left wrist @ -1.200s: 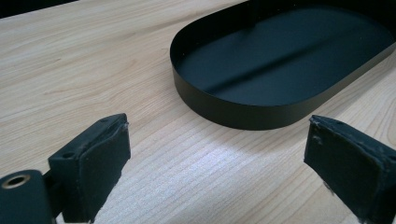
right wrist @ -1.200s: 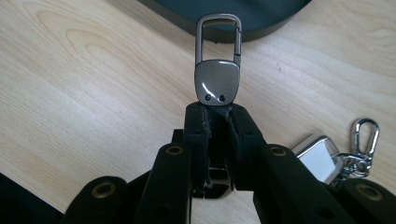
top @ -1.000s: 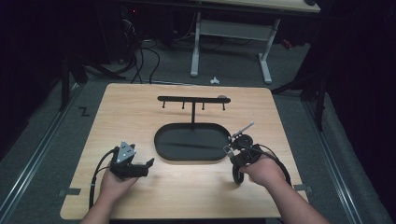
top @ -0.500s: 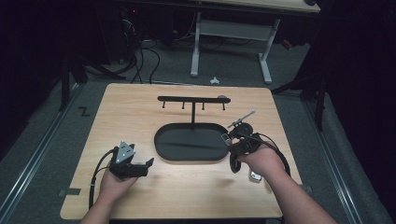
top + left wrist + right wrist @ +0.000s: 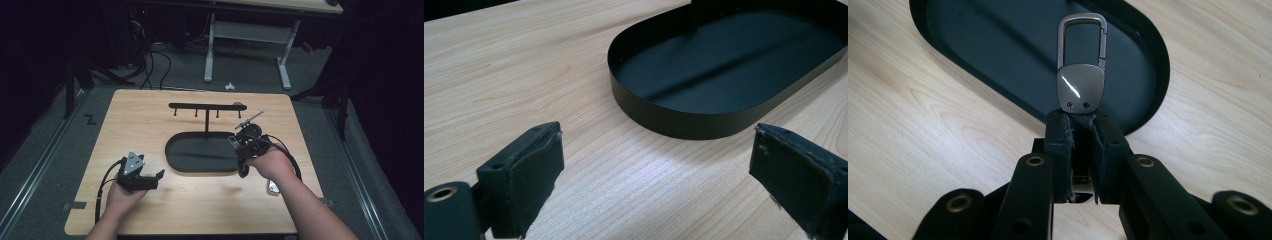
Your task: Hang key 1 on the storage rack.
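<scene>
- The right claw is clamped on a small silver metal keychain clip, a polished shield-shaped plate with a rectangular spring-gate loop on top; the pads pinch the strap end just below the plate's two small screws.
- In the right gripper view the clip stands up out of the pads, over the near end of the black oval metal tray, clear of its floor.
- In the high view the right claw sits at the tray's right end, beside the black T-shaped hanger stand with small hooks that rises from the tray's far side.
- The left claw rests low on the light wooden tabletop with its pads well apart and nothing between them, facing the tray from just off its left end.
- Handling, as a judgement: the clip looks light, rigid and hard, with a glossy face that would slip under a loose or tilted pinch; it is hardly fragile.
- The best hold seems to be the one it has, low on the strap end, leaving the loop free to go over a hook.
- Gripping the loop itself would block the gate and let the plate swing.
</scene>
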Tool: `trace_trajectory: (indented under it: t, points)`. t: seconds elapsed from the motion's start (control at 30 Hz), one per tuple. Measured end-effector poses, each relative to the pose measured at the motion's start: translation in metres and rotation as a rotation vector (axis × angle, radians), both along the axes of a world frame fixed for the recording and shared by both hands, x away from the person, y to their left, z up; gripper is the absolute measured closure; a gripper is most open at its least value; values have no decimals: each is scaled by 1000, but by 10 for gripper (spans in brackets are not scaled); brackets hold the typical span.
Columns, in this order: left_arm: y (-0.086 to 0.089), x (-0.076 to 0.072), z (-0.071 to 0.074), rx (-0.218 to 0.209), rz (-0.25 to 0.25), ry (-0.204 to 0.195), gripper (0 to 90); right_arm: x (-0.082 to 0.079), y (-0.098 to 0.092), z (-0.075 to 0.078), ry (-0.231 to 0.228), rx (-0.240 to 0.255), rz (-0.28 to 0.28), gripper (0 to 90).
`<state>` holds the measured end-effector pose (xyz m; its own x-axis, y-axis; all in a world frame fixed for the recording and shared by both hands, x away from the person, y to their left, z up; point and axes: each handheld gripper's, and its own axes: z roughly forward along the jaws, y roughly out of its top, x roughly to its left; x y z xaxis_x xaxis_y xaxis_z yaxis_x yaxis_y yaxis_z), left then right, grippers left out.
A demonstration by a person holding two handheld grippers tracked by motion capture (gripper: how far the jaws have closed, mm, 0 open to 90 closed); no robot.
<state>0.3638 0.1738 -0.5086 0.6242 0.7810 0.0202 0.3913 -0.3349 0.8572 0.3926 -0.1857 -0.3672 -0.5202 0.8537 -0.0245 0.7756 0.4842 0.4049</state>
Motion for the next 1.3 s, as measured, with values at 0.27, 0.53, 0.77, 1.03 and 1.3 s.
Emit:
trace_trajectory:
  t: [0.27, 0.53, 0.77, 1.03, 1.3]
  points:
    - [1, 0, -1, 0, -3, 3, 77, 10, 8, 6, -14, 13, 4, 799]
    - [1, 0, -1, 1, -5, 5, 77, 19, 14, 11, -28, 17, 4, 799]
    - [1, 0, -1, 3, -8, 8, 77, 26, 19, 18, -47, 26, 5, 799]
    - [1, 0, -1, 3, -9, 9, 77, 32, 26, 27, -65, 32, 4, 799]
    - [1, 0, -1, 3, -9, 11, 77, 40, 31, 32, -79, 33, 5, 799]
